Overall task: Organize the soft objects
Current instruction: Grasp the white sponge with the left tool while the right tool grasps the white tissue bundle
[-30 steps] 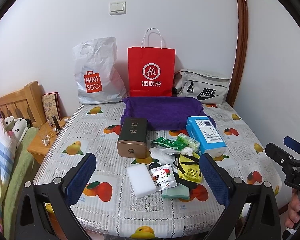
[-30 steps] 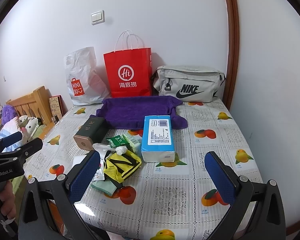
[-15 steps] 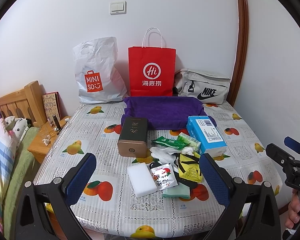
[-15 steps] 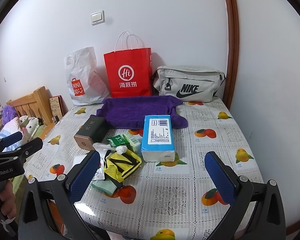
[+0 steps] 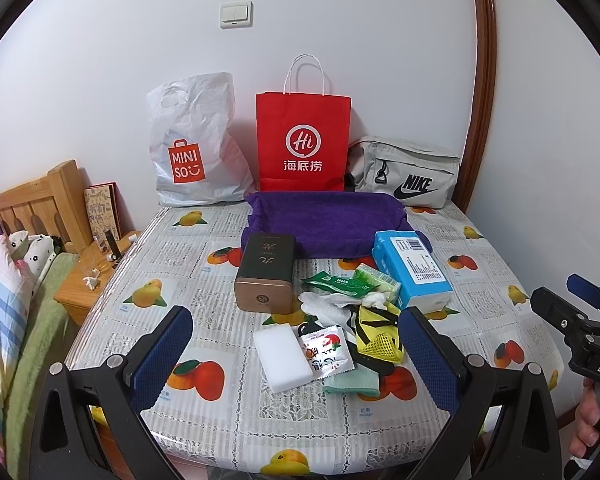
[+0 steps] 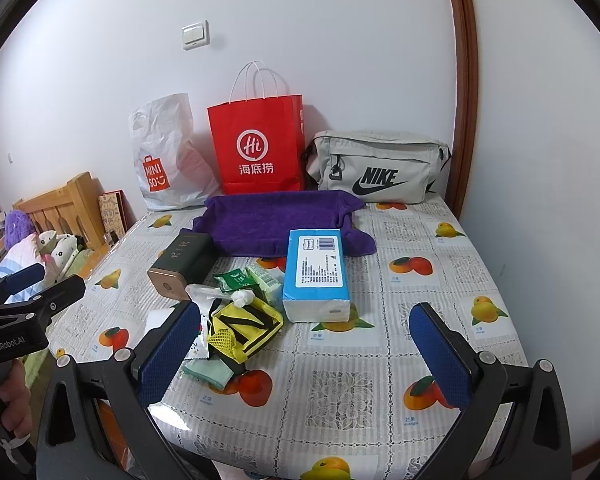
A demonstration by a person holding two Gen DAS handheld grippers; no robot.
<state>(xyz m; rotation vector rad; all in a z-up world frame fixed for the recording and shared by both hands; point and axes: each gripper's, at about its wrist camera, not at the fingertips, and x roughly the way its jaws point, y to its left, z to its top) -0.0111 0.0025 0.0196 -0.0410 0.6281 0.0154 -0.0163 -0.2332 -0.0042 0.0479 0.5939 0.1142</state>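
A pile of small things lies mid-table: a white sponge (image 5: 283,357), a red-white sachet (image 5: 326,348), a yellow mesh pouch (image 5: 376,334) (image 6: 242,330), a pale green cloth (image 5: 354,383), green wipe packets (image 5: 340,281) and a blue tissue pack (image 5: 410,268) (image 6: 316,274). A purple towel (image 5: 326,222) (image 6: 276,220) lies behind them. My left gripper (image 5: 296,354) is open and empty, held above the near table edge in front of the pile. My right gripper (image 6: 304,356) is open and empty, to the right of the pile.
A brown tin box (image 5: 266,272) lies left of the pile. A white Miniso bag (image 5: 192,148), a red paper bag (image 5: 302,140) and a grey Nike bag (image 5: 406,176) stand against the back wall. A bed and wooden nightstand (image 5: 88,280) are at the left.
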